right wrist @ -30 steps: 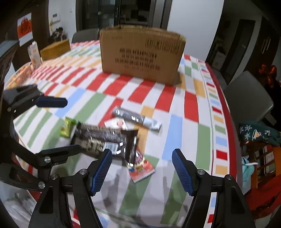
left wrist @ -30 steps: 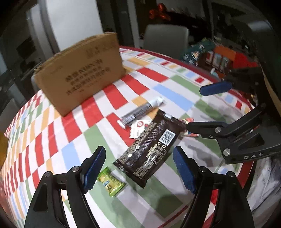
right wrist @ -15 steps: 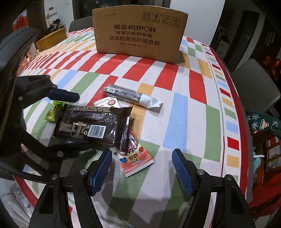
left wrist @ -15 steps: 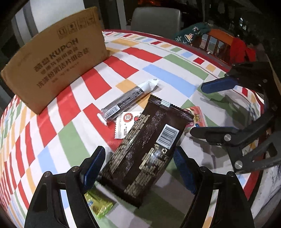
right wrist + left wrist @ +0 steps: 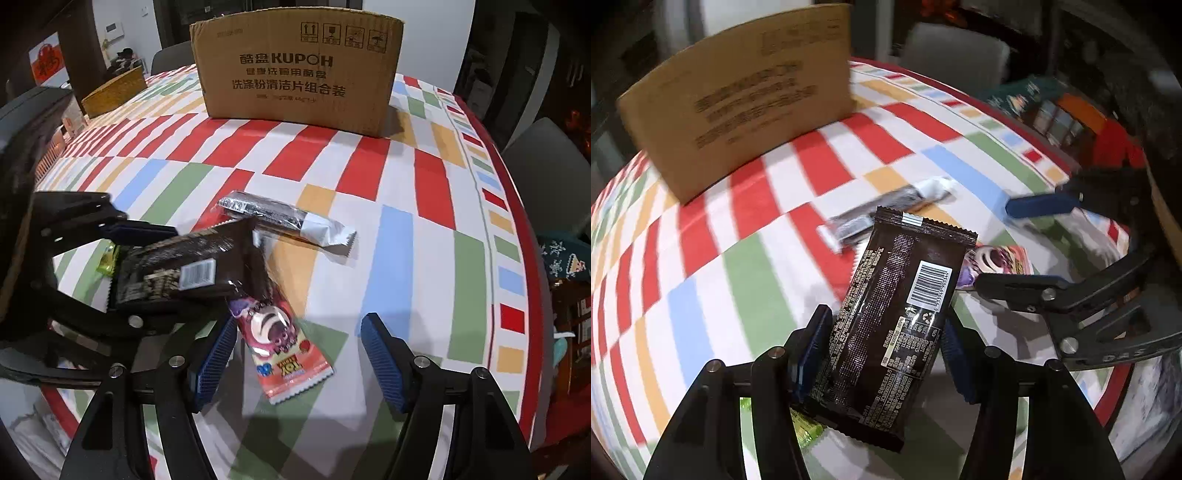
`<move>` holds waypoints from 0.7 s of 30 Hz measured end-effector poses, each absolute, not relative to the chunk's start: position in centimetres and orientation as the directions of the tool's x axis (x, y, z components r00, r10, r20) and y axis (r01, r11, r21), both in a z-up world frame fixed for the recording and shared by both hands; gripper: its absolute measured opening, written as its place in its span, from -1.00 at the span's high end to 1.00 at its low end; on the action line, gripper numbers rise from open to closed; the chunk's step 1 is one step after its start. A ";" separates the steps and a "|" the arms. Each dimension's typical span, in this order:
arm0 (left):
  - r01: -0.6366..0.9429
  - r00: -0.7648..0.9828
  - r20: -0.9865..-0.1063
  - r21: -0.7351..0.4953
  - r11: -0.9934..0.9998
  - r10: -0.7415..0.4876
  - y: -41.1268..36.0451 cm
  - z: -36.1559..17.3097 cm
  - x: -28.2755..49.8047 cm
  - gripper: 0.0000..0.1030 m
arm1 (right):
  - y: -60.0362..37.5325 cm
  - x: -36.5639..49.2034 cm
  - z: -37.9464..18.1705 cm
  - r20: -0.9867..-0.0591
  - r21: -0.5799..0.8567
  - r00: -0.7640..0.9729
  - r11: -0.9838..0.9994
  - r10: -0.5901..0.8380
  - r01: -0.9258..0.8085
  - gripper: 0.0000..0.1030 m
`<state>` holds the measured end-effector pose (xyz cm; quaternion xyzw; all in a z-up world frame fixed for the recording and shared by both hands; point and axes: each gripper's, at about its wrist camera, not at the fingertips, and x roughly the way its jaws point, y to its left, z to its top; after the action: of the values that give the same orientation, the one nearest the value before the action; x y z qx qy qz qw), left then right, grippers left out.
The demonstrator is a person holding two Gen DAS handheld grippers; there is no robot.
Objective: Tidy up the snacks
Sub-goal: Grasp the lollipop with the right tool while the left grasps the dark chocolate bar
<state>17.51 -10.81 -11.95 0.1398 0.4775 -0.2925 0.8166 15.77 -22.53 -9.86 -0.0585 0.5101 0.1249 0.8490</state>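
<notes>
Presently the left gripper (image 5: pixel 884 354) has just been closing its jaws on the dark brown snack packet (image 5: pixel 897 325), lower centre of the left wrist view, and now pinches its sides; the packet's far end appears tilted off the counter (image 5: pixel 388 258). The right gripper (image 5: pixel 299 354) stands spread, holding nothing, astride the pink cartoon packet (image 5: pixel 280 339) at lower centre of its view. The silver-ended bar (image 5: pixel 284 221) and a green sweet (image 5: pixel 109 258) lie loose on the counter. The cardboard box (image 5: pixel 295 74) stands at upper centre; its contents are hidden. Judgement: sorting barely begun; every visible snack remains unplaced
</notes>
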 end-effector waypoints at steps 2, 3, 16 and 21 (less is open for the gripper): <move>0.573 0.391 -0.852 -0.071 0.816 -0.348 -10.1 -11.3 17.3 -0.12 | -22.3 16.1 -10.0 -0.882 0.038 0.443 0.959 0.164 -0.279 -0.34; 0.554 0.401 -0.847 -0.080 0.829 -0.350 -9.7 -11.0 17.2 -0.12 | -22.1 16.2 -10.2 -0.883 0.044 0.437 0.957 0.171 -0.285 -0.32; 0.371 0.491 -0.823 -0.099 0.923 -0.286 -6.3 -9.4 16.3 -0.12 | -19.5 17.2 -10.7 -0.883 0.035 0.432 0.944 0.183 -0.329 0.28; 0.335 0.520 -0.814 -0.085 0.938 -0.260 -5.4 -8.9 15.7 -0.12 | -19.3 16.5 -10.1 -0.873 0.030 0.453 0.947 0.180 -0.319 0.56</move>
<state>15.72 -5.45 -8.86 0.0409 0.4590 -0.1706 0.8709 16.50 -19.30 -10.11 -0.0692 0.5020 0.1468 0.8495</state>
